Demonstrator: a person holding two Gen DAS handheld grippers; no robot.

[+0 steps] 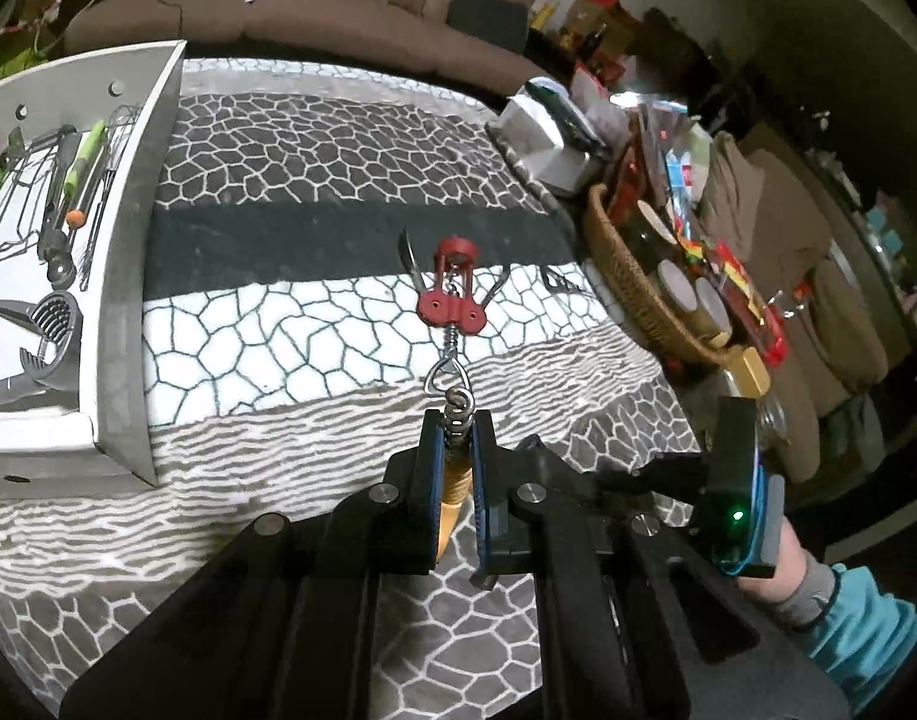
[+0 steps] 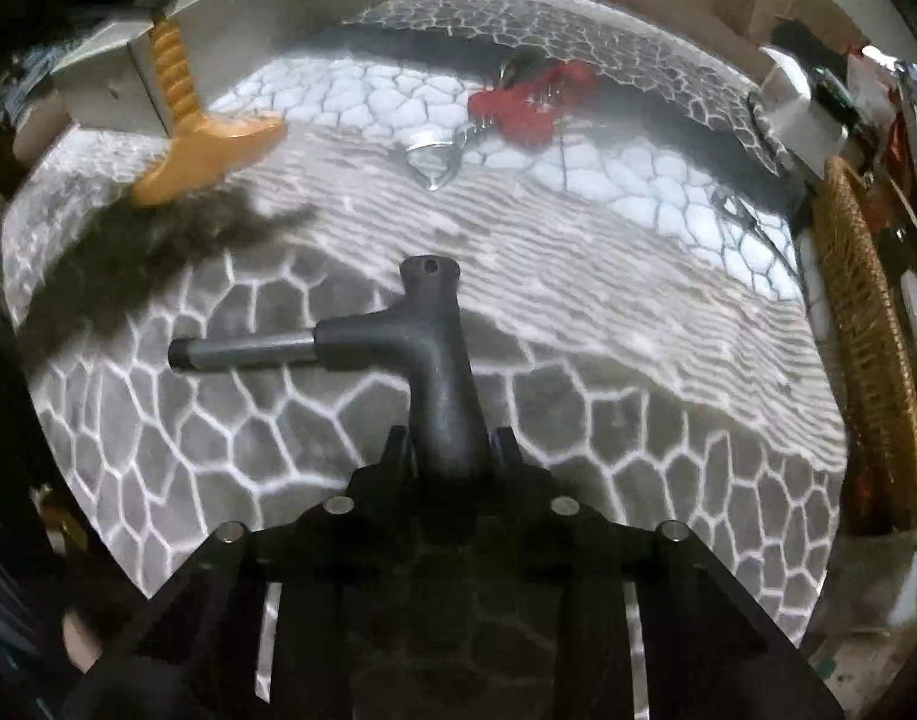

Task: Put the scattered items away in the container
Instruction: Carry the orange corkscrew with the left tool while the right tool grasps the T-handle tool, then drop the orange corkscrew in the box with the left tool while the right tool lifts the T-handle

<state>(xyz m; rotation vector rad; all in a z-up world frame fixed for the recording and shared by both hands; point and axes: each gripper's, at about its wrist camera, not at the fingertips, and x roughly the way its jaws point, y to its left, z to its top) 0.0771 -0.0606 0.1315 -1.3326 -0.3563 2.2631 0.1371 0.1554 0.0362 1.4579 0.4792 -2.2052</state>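
Note:
My left gripper [image 1: 457, 429] is shut on a wooden-handled corkscrew [image 1: 452, 483], its metal spiral sticking out past the fingertips; the same corkscrew [image 2: 185, 120] hangs in the air at upper left in the right wrist view. My right gripper [image 2: 452, 441] is shut on a dark grey T-shaped tool [image 2: 422, 342], held above the cloth. A red winged corkscrew [image 1: 449, 294] lies on the patterned cloth ahead; it also shows, blurred, in the right wrist view [image 2: 527, 102]. The white container [image 1: 131, 222] stands at left, holding several utensils.
A wicker basket [image 1: 632, 282] with jars and packets stands at the table's right edge, also in the right wrist view [image 2: 866, 324]. A white box [image 1: 542, 138] sits at the far right. A brown sofa [image 1: 338, 6] lies beyond the table.

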